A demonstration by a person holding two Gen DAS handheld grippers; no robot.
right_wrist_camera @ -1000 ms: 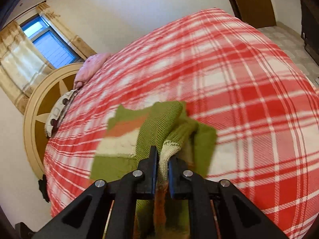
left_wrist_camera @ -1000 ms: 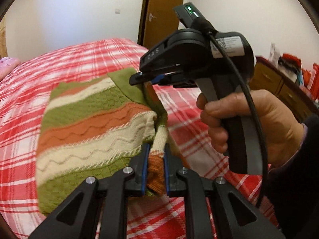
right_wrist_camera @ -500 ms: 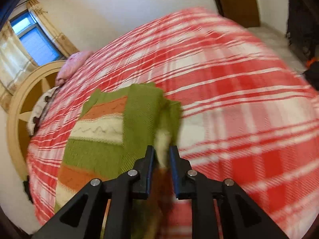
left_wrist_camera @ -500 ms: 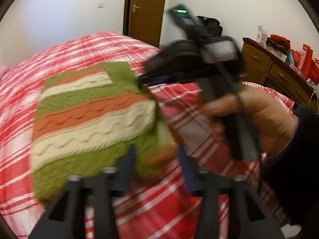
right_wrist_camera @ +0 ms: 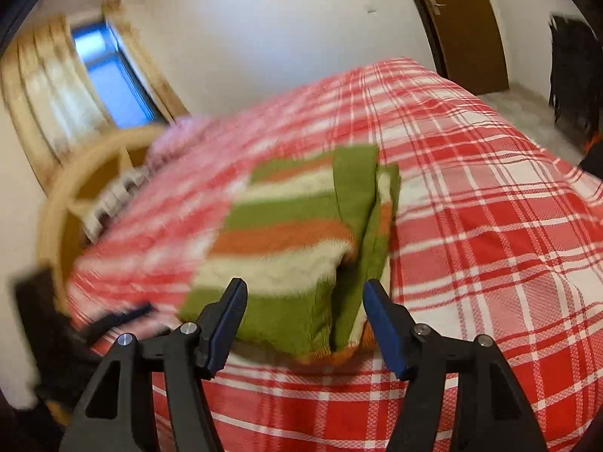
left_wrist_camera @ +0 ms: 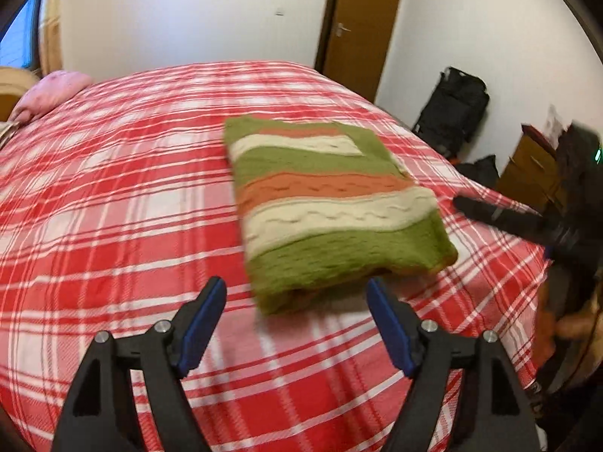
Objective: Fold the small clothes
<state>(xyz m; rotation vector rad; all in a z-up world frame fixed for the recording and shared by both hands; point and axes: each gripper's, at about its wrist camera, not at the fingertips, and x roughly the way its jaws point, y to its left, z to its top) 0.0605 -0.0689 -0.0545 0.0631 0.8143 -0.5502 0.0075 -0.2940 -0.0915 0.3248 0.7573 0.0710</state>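
A folded knit sweater (left_wrist_camera: 331,207) with green, orange and cream stripes lies flat on the red plaid bed (left_wrist_camera: 113,196). My left gripper (left_wrist_camera: 296,292) is open and empty, just short of the sweater's near edge. The sweater also shows in the right wrist view (right_wrist_camera: 286,248), with its folded layers along the right side. My right gripper (right_wrist_camera: 303,293) is open and empty, close above the sweater's near end. The right gripper shows blurred at the right edge of the left wrist view (left_wrist_camera: 501,218).
A pink pillow (left_wrist_camera: 52,90) lies at the head of the bed by a round wooden headboard (right_wrist_camera: 68,207). A brown door (left_wrist_camera: 361,26), a black backpack (left_wrist_camera: 452,113) and a wooden dresser (left_wrist_camera: 535,169) stand beyond the bed's far side.
Both grippers have let go of the sweater's edge and opened wide. They have pulled back, and the sweater now lies folded flat on the bed.
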